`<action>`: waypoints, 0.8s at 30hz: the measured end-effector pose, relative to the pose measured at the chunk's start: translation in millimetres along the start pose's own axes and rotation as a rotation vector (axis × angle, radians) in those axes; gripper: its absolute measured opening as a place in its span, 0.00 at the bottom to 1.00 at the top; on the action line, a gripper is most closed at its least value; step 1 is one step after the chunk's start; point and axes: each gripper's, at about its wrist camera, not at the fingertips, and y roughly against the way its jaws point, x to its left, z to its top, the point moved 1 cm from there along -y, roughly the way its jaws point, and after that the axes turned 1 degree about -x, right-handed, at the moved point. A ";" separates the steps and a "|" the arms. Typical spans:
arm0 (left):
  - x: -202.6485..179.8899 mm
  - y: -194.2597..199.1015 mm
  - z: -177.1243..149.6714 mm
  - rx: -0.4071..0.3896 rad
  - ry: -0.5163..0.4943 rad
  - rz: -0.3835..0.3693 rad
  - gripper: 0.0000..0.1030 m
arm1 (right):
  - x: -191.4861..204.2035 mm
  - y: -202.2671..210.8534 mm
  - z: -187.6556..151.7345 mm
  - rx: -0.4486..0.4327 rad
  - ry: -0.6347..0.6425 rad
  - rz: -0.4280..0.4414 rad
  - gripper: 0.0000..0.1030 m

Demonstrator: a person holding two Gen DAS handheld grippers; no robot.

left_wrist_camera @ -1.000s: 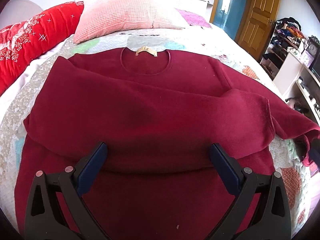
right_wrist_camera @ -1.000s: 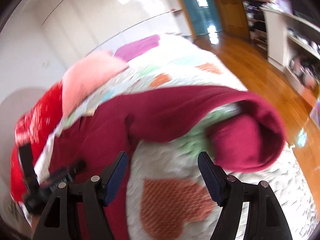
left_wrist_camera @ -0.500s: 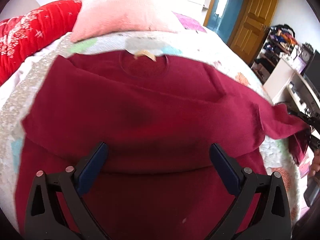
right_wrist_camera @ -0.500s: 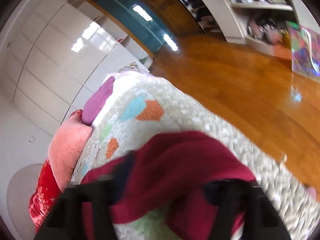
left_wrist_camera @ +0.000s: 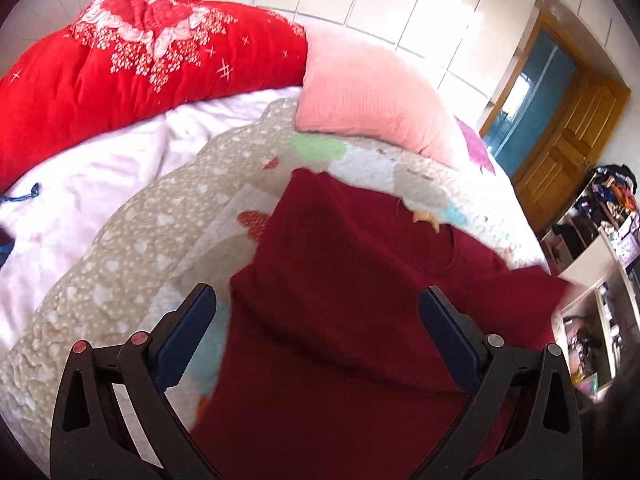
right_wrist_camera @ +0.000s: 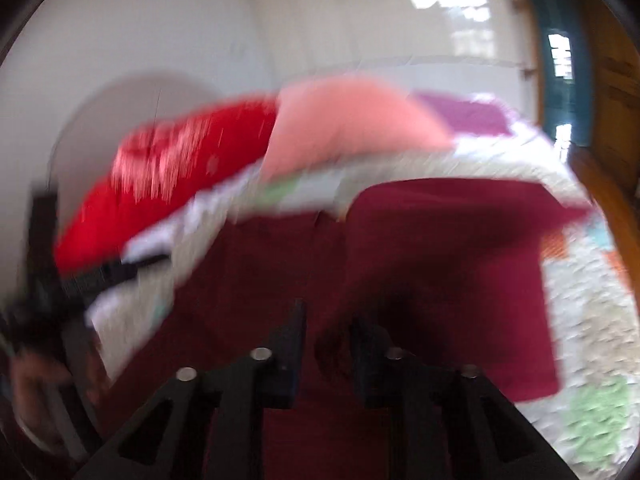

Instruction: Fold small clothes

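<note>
Left wrist view: left gripper (left_wrist_camera: 316, 334) is hanging with jaws spread wide and grasping nothing, above the sweater's left edge.
Right wrist view: right gripper (right_wrist_camera: 326, 354) is pinching a fold of the maroon sweater (right_wrist_camera: 440, 280); a second ago those jaws were wide apart.
Change: the right sleeve, earlier draped off the bed's side, is now being carried across over the body.
Sweater: lying flat on the quilt (left_wrist_camera: 132, 248), collar toward the pink pillow (left_wrist_camera: 368, 100).
Meaning: sleeve fold seems underway; body folds remain.
Far: red duvet (left_wrist_camera: 120, 68), wardrobe behind.
</note>
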 end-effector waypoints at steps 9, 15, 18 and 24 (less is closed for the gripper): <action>-8.3 -2.9 -12.3 0.035 -0.006 -0.076 0.99 | -7.0 9.1 -44.0 0.079 -0.026 0.013 0.49; 1.2 4.8 -14.2 0.057 0.071 -0.208 0.99 | -38.0 42.2 -48.1 0.028 -0.124 -0.024 0.54; 17.2 4.6 -13.1 0.062 0.166 -0.260 0.99 | -48.5 47.5 -54.8 0.028 -0.166 -0.021 0.54; 12.1 -18.9 -24.4 0.151 0.159 -0.218 0.99 | -59.1 46.5 -59.5 0.038 -0.228 -0.019 0.54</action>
